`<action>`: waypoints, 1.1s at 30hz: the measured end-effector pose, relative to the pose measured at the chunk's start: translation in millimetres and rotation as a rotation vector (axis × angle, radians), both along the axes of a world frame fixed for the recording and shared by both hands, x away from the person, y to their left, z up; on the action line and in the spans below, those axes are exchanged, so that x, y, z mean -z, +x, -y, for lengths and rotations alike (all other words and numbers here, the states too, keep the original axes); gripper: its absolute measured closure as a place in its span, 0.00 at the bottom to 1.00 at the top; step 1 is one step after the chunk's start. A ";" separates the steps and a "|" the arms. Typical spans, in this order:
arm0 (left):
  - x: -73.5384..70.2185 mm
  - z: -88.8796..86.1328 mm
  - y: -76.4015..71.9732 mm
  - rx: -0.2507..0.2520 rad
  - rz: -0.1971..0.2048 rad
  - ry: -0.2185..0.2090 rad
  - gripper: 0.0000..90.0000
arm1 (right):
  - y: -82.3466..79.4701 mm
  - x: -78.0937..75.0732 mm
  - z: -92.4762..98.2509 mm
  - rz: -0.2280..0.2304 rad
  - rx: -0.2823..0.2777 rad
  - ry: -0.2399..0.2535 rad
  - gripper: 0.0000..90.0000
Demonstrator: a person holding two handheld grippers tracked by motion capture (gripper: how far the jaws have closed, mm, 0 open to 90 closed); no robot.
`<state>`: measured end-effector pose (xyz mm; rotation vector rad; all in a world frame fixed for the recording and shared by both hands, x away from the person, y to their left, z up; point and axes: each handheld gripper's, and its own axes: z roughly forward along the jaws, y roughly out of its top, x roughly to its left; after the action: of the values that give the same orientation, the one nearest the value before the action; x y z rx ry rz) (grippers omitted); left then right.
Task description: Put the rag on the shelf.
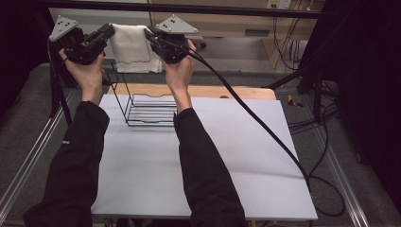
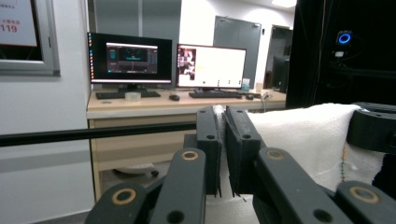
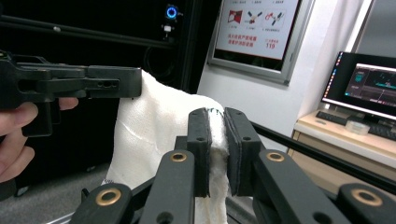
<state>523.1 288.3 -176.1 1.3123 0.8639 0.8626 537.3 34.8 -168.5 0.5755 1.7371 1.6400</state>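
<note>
Hanging in the air above the far edge of the table (image 1: 265, 156), a white towel (image 1: 130, 47) is stretched between the two tongs, well above the black wire rack (image 1: 149, 111) that stands on the far left part of the table. At the left, the left gripper (image 1: 109, 32) is raised in the person's left hand (image 1: 87, 71), its jaws pinched tight on the towel's upper left corner; in the left gripper view the cloth (image 2: 308, 140) is squeezed into the narrow slit between the pads and spreads off to the right. Further right, the right gripper (image 1: 149, 34) is lifted to the same height, its jaws likewise clamped on the upper right corner, and its black cable (image 1: 255, 118) trails down across the table to the near right.
</note>
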 end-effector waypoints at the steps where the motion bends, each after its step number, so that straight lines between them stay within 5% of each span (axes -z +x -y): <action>1: 0.8 -0.9 0.0 0.001 0.000 -0.003 0.94 | 0.5 1.0 -0.6 -0.005 -0.002 -0.002 0.91; 14: 8.3 -2.7 -2.3 0.007 -0.006 0.013 0.94 | 3.7 9.9 -0.8 -0.022 -0.002 -0.021 0.91; 18: 8.2 -1.3 0.0 0.025 -0.002 -0.011 0.94 | 7.1 7.5 2.0 -0.022 -0.001 -0.025 0.91; 33: 19.3 1.9 3.3 0.026 -0.031 0.041 0.94 | 12.9 20.0 7.7 -0.042 -0.009 -0.039 0.90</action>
<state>526.4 286.4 -195.4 1.3733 0.8556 0.8451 550.2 27.1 -188.6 0.5885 1.8002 1.6066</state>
